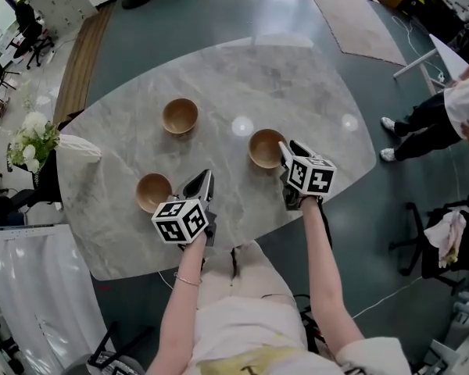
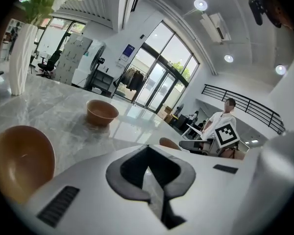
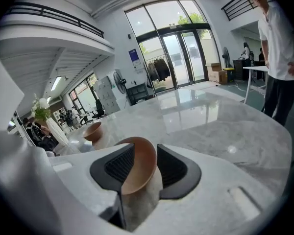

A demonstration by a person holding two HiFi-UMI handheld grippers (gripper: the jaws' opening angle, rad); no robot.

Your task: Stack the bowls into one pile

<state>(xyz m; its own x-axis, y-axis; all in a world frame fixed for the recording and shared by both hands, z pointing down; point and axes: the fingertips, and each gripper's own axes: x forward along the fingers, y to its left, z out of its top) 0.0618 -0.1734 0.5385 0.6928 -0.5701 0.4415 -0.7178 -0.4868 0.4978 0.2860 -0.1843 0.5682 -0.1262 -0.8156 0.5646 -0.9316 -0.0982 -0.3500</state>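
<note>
Three brown wooden bowls stand apart on the grey marble table (image 1: pixel 297 84). The right bowl (image 1: pixel 264 148) has its near rim between the open jaws of my right gripper (image 1: pixel 288 148). In the right gripper view that bowl's wall (image 3: pixel 137 168) stands between the pads of the right gripper (image 3: pixel 146 149), and the far bowl (image 3: pixel 92 131) shows behind. My left gripper (image 1: pixel 208 175) lies low just right of the near-left bowl (image 1: pixel 154 191), jaws together and empty. The left gripper (image 2: pixel 147 148) has that bowl (image 2: pixel 22 160) at its left and the far bowl (image 2: pixel 102 112) ahead.
A white vase with white flowers (image 1: pixel 35 143) stands at the table's left edge, and the vase (image 2: pixel 20 58) also shows in the left gripper view. A person (image 1: pixel 453 108) stands right of the table. The table's near edge runs just under both grippers.
</note>
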